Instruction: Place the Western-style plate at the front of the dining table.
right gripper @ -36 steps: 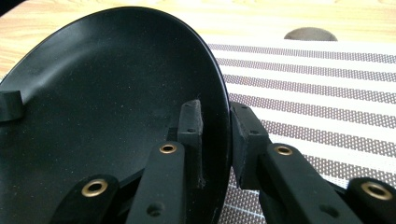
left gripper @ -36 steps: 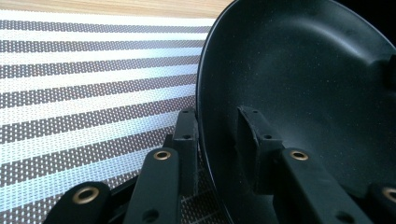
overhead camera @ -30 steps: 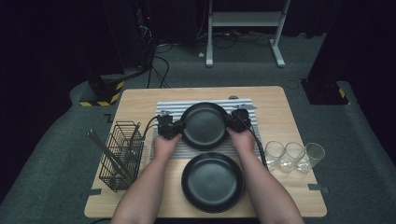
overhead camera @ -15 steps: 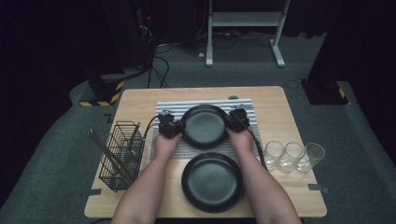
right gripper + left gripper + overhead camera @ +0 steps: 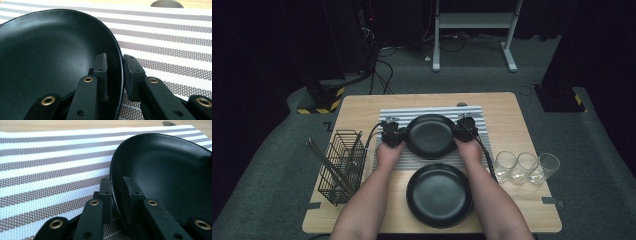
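Observation:
A black plate [image 5: 430,136] lies on the striped mat [image 5: 432,111], and a second black plate [image 5: 439,194] sits nearer me on the wood. My left gripper [image 5: 400,136] holds the far plate's left rim. In the left gripper view the jaws [image 5: 117,190] have just been closing, with the rim of the plate [image 5: 170,175] between them and one pad on each face. My right gripper [image 5: 460,131] grips the opposite rim. In the right gripper view it [image 5: 115,67] has one jaw inside the plate [image 5: 50,55] and one outside, over the mat [image 5: 175,37].
A black wire basket [image 5: 343,162] with long utensils stands at the table's left. Three clear glasses [image 5: 527,167] line up at the right. A small dark round thing [image 5: 461,104] lies at the mat's far edge. The table's edge [image 5: 512,115] runs just past the mat.

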A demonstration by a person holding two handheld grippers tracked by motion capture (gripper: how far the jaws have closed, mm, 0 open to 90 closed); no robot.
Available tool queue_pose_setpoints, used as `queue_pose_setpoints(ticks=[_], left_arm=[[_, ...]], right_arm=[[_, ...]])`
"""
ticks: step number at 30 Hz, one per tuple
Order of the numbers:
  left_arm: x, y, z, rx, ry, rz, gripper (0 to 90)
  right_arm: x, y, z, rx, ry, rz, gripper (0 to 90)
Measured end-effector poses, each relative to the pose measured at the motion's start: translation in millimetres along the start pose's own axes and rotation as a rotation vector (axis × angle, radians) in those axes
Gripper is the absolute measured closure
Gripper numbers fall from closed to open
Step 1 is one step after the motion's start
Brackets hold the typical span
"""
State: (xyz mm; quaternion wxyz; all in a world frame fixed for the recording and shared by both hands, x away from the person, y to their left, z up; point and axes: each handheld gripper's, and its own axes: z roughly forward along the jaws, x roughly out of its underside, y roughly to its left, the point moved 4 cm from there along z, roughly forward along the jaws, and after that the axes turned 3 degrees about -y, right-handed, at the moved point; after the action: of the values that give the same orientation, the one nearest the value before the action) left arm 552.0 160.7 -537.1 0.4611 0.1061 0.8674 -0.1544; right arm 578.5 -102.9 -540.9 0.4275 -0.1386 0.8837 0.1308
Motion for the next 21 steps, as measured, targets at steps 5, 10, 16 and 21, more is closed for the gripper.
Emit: queue_pose_setpoints(ticks=[5, 10, 16, 21], left_arm=[[-4.0, -1.9, -9.4, 0.003, -0.014, 0.006, 78.8], [-3.7, -9.2, -18.1, 0.009, -0.031, 0.019, 73.6], [-0.4, -17.6, -30.1, 0.008, -0.039, 0.010, 66.5], [-1.4, -24.9, -37.2, 0.000, -0.049, 0.016, 62.6]], right_arm=[[-3.7, 3.8, -6.6, 0.017, -0.002, -0.016, 62.3], [-9.6, 11.4, -21.6, 0.030, -0.037, -0.053, 62.0], [-11.7, 24.8, -40.5, 0.004, -0.082, -0.065, 59.8], [-7.2, 32.9, -53.5, -0.009, -0.094, -0.082, 58.9]])
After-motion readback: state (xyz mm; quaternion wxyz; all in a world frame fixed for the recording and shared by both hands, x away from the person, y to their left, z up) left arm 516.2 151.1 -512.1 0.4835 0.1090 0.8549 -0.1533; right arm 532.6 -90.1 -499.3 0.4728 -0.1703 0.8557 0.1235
